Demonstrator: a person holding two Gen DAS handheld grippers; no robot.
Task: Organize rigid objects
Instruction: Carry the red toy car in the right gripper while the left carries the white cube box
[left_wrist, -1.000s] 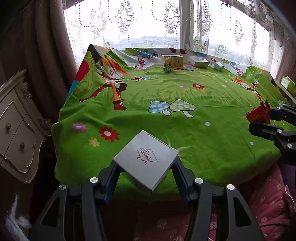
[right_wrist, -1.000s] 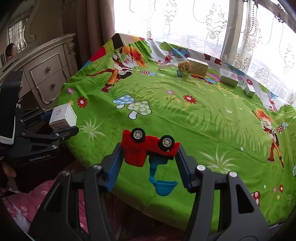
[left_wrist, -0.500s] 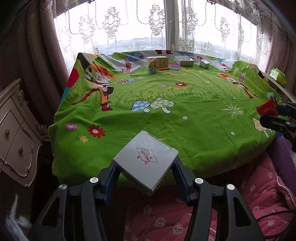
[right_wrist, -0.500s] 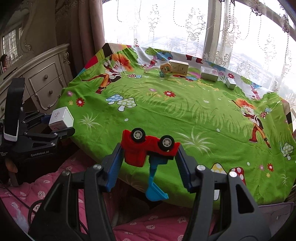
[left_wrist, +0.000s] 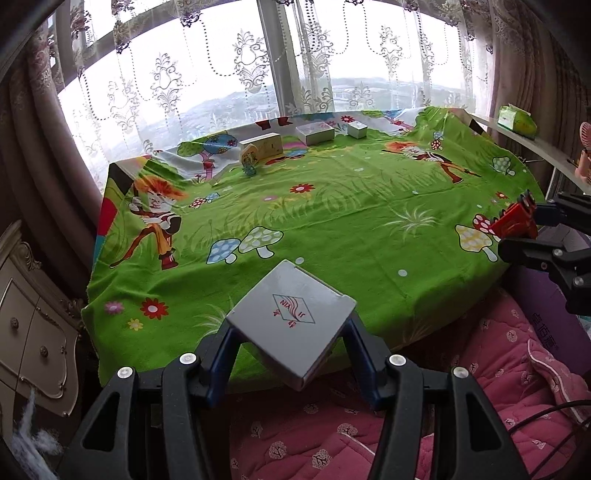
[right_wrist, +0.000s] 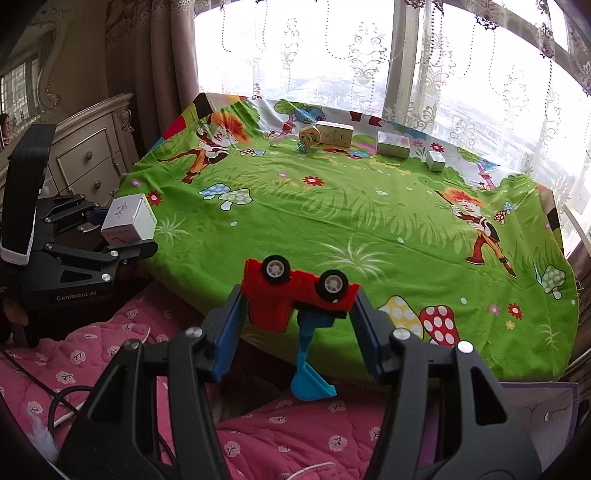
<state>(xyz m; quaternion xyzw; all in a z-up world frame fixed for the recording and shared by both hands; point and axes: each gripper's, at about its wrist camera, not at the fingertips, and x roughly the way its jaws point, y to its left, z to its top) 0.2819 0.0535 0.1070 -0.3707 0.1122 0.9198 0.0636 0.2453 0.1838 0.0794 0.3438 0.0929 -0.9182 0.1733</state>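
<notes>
I have the left tool clamped on the grey box, the right tool on the red toy digger — neither placed yet beside the boxes on the surface.

Desk w/ green cartoon cloth: centre of frame and near edge are wide open, free for a gripper to pass. Obstacles only along far edge by window: tan box, white box, small box, small toy, close together. Dresser blocks left side; pink quilt fills the bottom of frame.
</notes>
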